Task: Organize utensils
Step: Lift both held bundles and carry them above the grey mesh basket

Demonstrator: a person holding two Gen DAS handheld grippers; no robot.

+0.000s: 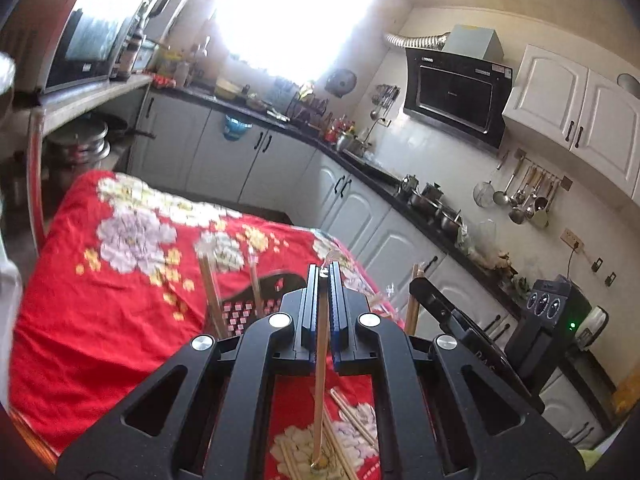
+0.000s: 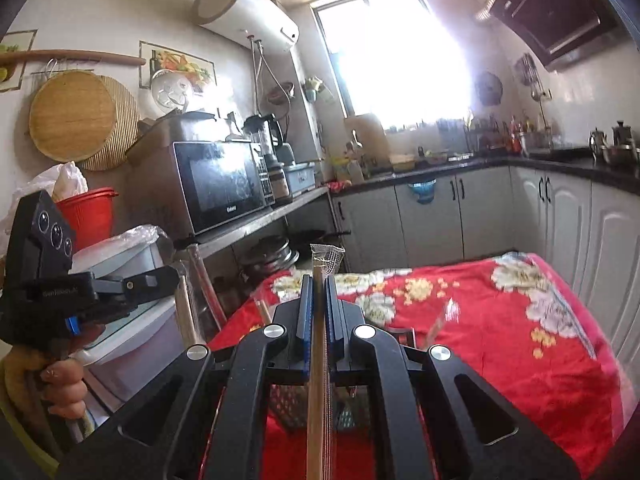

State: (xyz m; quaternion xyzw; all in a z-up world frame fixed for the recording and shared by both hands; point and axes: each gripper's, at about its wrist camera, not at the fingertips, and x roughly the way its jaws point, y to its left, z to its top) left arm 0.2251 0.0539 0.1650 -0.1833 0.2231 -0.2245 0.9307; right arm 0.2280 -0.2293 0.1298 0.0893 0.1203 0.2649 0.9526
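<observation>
Blue-padded fingers (image 1: 338,300) on the left gripper (image 1: 325,280) are squeezing tight on one thin wooden chopstick (image 1: 320,380). That stick is hanging down toward the table, and its low end is just above more chopsticks (image 1: 344,408) lying in a loose pile on the cloth. Over on the other side, the right gripper (image 2: 319,284) is pinching shut on another chopstick (image 2: 318,400) with a clear plastic sleeve (image 2: 327,258) poking out past the tips.

I think a few things could be going wrong soon. Each stick is being held at only one small spot, so it could be swinging or slipping out if a hand is jerking. The slippery wrapper could be making the right stick slide. The two grippers are close together, so they could be bumping. More sticks (image 1: 210,292) are standing up, blurry, just beside the left gripper and could be getting knocked over.

Underneath, a red blanket with big flowers (image 1: 120,240) is covering the table; it is soft and wrinkly, so dropped sticks could be rolling or hiding in folds.

Around us, a kitchen is glowing with a very bright window (image 2: 396,52). White cabinets (image 2: 480,208) are running along under a dark counter, a microwave (image 2: 220,184) is sitting on a shelf, and ladles (image 1: 520,196) are hanging on the wall.
</observation>
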